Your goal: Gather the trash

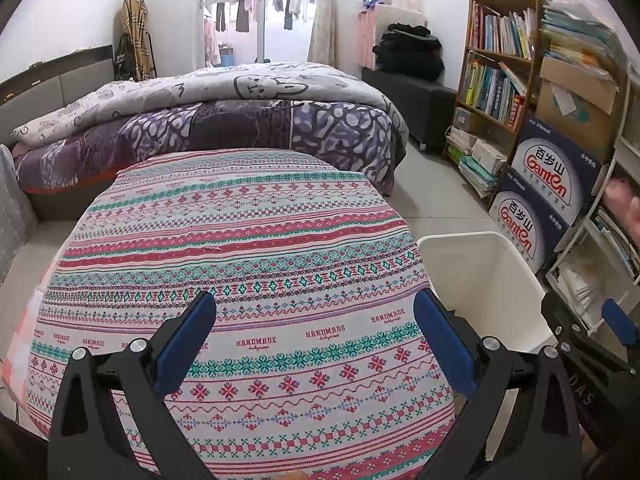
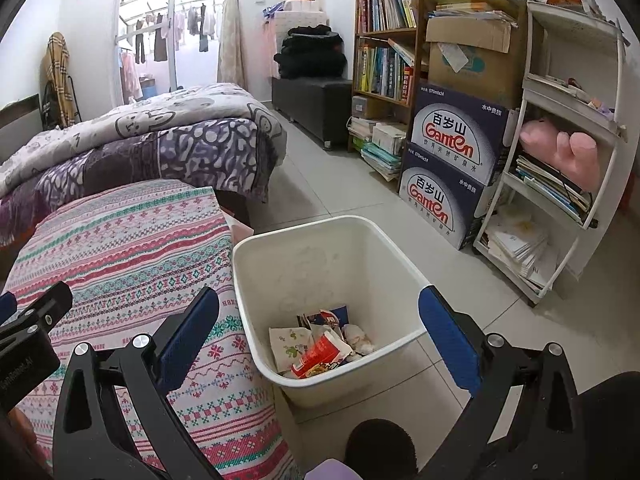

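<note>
Below my right hand-held gripper (image 2: 318, 344), its fingers spread apart and empty, crumpled paper trash (image 2: 320, 346) lies inside the white plastic bin (image 2: 360, 248); my left hand-held gripper (image 1: 316, 344) gapes empty over the patterned-cloth desk (image 1: 240, 248).

both views forward-down, sharing bin (image 1: 480, 280)

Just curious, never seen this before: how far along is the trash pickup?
Mostly done, it seems. Wrappers and crumpled paper already lie in the white bin. Nothing is in hand: the left gripper and right gripper are both open. No trash shows on the patterned tablecloth.
</note>
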Tool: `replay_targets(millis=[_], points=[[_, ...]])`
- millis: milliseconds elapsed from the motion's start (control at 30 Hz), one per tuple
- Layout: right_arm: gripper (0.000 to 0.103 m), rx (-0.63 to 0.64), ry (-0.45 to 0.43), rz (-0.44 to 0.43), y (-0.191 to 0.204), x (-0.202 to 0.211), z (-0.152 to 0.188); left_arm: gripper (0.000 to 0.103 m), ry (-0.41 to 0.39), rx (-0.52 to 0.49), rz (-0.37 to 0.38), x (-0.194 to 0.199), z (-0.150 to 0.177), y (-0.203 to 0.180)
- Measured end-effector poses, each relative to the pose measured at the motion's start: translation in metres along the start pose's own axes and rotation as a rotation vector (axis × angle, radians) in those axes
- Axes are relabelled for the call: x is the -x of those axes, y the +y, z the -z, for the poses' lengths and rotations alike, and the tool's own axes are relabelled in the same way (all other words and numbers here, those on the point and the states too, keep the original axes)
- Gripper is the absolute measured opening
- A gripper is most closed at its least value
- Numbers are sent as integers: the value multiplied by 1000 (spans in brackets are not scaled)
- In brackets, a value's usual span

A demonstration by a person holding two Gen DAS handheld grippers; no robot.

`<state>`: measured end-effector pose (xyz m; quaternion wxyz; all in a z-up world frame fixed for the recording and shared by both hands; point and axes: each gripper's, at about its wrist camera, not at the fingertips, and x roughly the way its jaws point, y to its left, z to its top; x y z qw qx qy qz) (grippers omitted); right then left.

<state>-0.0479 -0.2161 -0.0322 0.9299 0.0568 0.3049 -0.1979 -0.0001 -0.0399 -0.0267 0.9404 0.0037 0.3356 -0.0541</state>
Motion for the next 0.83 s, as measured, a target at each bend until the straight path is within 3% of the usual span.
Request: replay_targets(millis=[467, 833], points=[[96, 0, 0, 1, 0, 0, -1, 92, -25, -35, 19, 3, 2, -5], [96, 1, 8, -1, -1, -1, -1, 94, 9, -13, 11, -2, -1, -2]])
